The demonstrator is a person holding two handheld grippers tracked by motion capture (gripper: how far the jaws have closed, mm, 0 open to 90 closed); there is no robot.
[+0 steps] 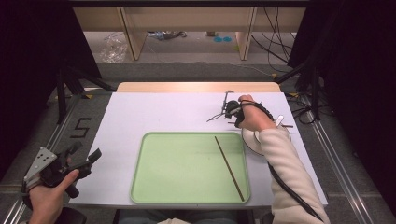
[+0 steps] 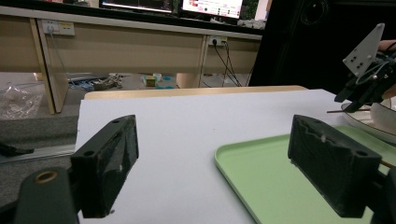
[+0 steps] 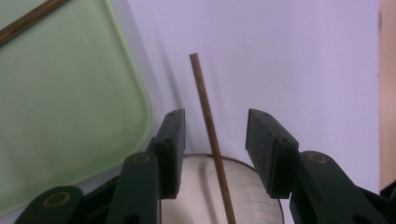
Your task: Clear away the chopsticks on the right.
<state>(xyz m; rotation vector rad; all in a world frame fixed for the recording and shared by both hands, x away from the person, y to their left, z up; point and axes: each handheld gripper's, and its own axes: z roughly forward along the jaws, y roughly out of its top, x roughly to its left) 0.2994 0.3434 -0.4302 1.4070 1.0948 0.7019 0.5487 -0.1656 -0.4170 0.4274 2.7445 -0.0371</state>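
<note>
A brown chopstick (image 3: 205, 102) lies across the rim of a white bowl (image 3: 196, 186), and one end reaches out over the white table. My right gripper (image 3: 217, 121) is open with this chopstick between its jaws, and neither pad touches it. In the high view the right gripper (image 1: 235, 119) is over the bowl (image 1: 252, 141), just past the tray's far right corner. A second chopstick (image 1: 229, 168) lies at a slant in the green tray (image 1: 177, 186). My left gripper (image 1: 86, 151) is open and holds nothing, beyond the table's near left corner.
The green tray (image 2: 261, 177) takes up the middle of the white table (image 1: 154, 112). In the left gripper view the right gripper (image 2: 359, 91) is at the far right by the bowl (image 2: 373, 123). Wooden furniture legs and cables stand beyond the table's far edge.
</note>
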